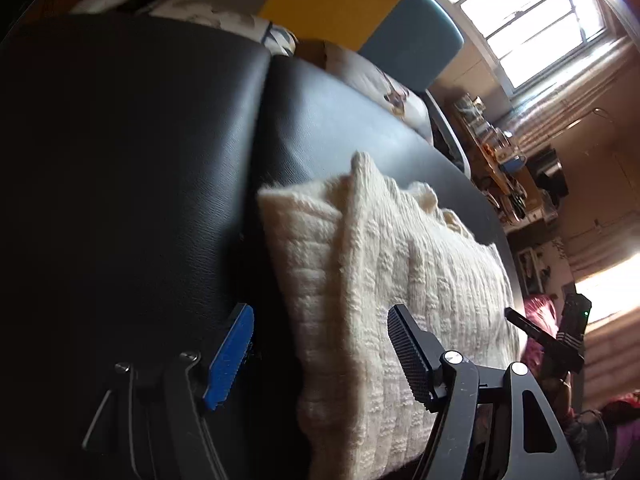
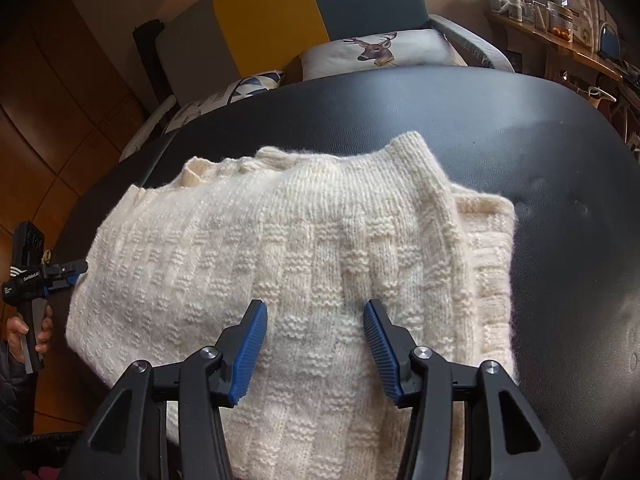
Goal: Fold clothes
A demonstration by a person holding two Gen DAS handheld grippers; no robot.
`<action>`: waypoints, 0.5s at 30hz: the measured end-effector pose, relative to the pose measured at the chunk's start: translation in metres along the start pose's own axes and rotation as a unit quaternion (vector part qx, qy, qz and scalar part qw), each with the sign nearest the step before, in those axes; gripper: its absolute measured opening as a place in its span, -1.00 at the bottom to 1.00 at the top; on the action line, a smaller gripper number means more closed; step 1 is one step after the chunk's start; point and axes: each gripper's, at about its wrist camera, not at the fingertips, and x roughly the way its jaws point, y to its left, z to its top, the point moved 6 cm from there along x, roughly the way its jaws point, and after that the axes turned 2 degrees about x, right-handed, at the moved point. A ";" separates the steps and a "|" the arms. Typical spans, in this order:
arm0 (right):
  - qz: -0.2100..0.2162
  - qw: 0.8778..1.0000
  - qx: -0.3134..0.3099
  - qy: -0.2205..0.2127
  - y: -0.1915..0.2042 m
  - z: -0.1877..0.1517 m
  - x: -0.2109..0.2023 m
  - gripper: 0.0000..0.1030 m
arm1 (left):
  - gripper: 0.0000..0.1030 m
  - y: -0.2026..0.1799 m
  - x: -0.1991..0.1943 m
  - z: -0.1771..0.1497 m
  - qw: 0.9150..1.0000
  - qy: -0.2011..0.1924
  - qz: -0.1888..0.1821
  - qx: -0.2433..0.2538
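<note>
A cream knitted sweater (image 2: 288,248) lies folded into a thick rectangle on a black leather surface (image 2: 520,128). It also shows in the left wrist view (image 1: 384,264). My right gripper (image 2: 316,340) is open just above the sweater's near part, with nothing between its blue pads. My left gripper (image 1: 320,348) is open at the sweater's edge: one finger is over the black leather, the other over the knit. In the right wrist view the left gripper (image 2: 74,270) shows at the sweater's far left edge, held by a hand. The right gripper (image 1: 536,330) shows dark at the right of the left wrist view.
Behind the black surface are a deer-print cushion (image 2: 376,50), a patterned cushion (image 2: 256,80) and a chair with yellow and blue-grey panels (image 2: 312,4). A wooden shelf with jars (image 2: 560,28) stands at the right. A bright window (image 1: 520,20) is beyond.
</note>
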 end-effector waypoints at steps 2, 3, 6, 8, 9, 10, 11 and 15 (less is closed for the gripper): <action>-0.001 1.000 -0.004 0.000 0.000 -0.002 0.001 0.01 | 0.37 -0.003 0.010 0.000 1.000 0.011 -0.001 0.004; -0.001 1.000 -0.006 -0.001 0.000 -0.003 0.003 0.02 | 0.37 -0.004 0.014 -0.001 1.000 0.015 -0.003 0.004; -0.002 1.000 -0.014 -0.001 0.002 -0.003 0.006 0.08 | 0.38 -0.007 0.016 0.001 1.000 0.003 -0.024 -0.007; -0.001 1.000 -0.016 -0.003 0.003 -0.004 0.006 0.15 | 0.38 -0.009 0.016 0.002 0.999 -0.006 -0.047 -0.018; 0.000 1.000 -0.017 -0.004 0.004 -0.004 0.007 0.16 | 0.38 -0.007 0.018 0.002 0.998 -0.008 -0.053 -0.024; 0.000 1.000 -0.018 -0.005 0.005 -0.004 0.007 0.18 | 0.38 -0.005 0.019 0.003 0.998 -0.010 -0.060 -0.030; 0.001 1.000 -0.020 -0.006 0.005 -0.004 0.008 0.20 | 0.39 -0.003 0.019 0.004 0.997 -0.013 -0.072 -0.040; 0.006 1.000 -0.023 -0.008 0.006 -0.004 0.009 0.21 | 0.44 0.007 0.016 0.006 0.990 -0.016 -0.118 -0.076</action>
